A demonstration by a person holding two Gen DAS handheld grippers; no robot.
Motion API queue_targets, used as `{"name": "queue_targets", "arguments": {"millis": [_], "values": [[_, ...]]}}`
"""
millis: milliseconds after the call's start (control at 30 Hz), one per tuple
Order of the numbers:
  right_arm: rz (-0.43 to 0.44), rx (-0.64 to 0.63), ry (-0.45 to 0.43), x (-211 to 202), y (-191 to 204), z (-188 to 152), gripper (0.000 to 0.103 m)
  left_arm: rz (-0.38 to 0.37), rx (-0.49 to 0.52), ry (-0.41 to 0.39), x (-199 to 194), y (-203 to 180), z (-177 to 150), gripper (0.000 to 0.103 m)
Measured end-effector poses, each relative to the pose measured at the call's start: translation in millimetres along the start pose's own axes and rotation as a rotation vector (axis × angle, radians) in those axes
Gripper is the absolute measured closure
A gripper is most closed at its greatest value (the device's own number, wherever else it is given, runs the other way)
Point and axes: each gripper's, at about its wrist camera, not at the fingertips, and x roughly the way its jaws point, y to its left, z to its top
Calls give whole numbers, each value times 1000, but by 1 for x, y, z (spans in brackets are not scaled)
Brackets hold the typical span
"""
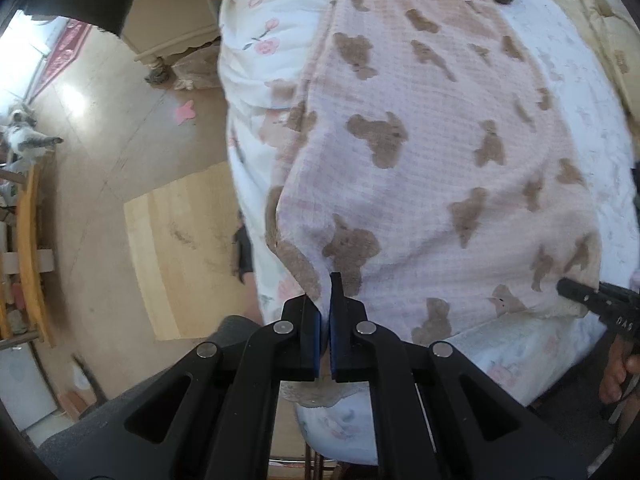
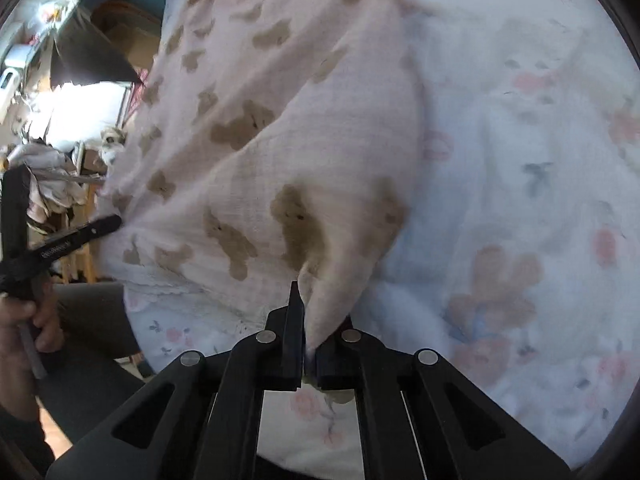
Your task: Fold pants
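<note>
pants on floral bedsheet, wooden board on floor beside

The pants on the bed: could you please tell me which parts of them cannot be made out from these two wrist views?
- Waistband and leg ends of the pants: left wrist view, cut off at the top edge.
- Fabric inside the right gripper: right wrist view, hidden by the black fingers.
- Underside against the floral bedding: both views, covered by the pants.
</note>
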Motion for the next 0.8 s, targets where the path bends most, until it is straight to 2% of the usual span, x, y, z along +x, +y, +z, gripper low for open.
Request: {"name": "queue_targets", "arguments": {"millis": [100, 233, 367, 433, 500, 533, 567, 600, 633, 667, 700, 733, 800], "values": [[41, -21, -27, -45, 0, -10, 101, -82, 23, 11, -12, -10, -10, 102], [20, -49, 9, -89, -7, -24, 101, -157, 83, 43, -26, -35, -27, 102], [-67, -35, 112, -85, -27, -30, 100, -154, 130, 113, -13, -57, -43, 102], [-102, 3, 185, -67, -41, -31, 98, -111, 160, 138, -1, -66, -50, 99], [-175, 40, 244, -50, -52, -30, 87, -50, 172, 161, 10, -68, -54, 98], [-201, 50, 256, -48, -54, -29, 71, -24, 155, 177, 14, -65, -54, 97], [-240, 50, 295, -43, -57, -29, 60, -22, 145, 198, 15, -62, -52, 97], [-256, 37, 315, -42, -57, -28, 60, -32, 135, 199, 12, -59, -49, 91], [-265, 24, 322, -43, -58, -26, 61, -22, 137, 188, 7, -58, -47, 71], [-281, -7, 319, -49, -56, -20, 60, 18, 148, 155, -2, -56, -41, 58], [-273, -31, 298, -56, -54, -12, 60, 35, 146, 116, -11, -54, -35, 38], [-255, -51, 269, -63, -50, -4, 60, 35, 136, 60, -22, -51, -27, 32], [-206, -93, 174, -82, -45, 21, 60, 27, 120, -16, -39, -46, -6, 31]]}}
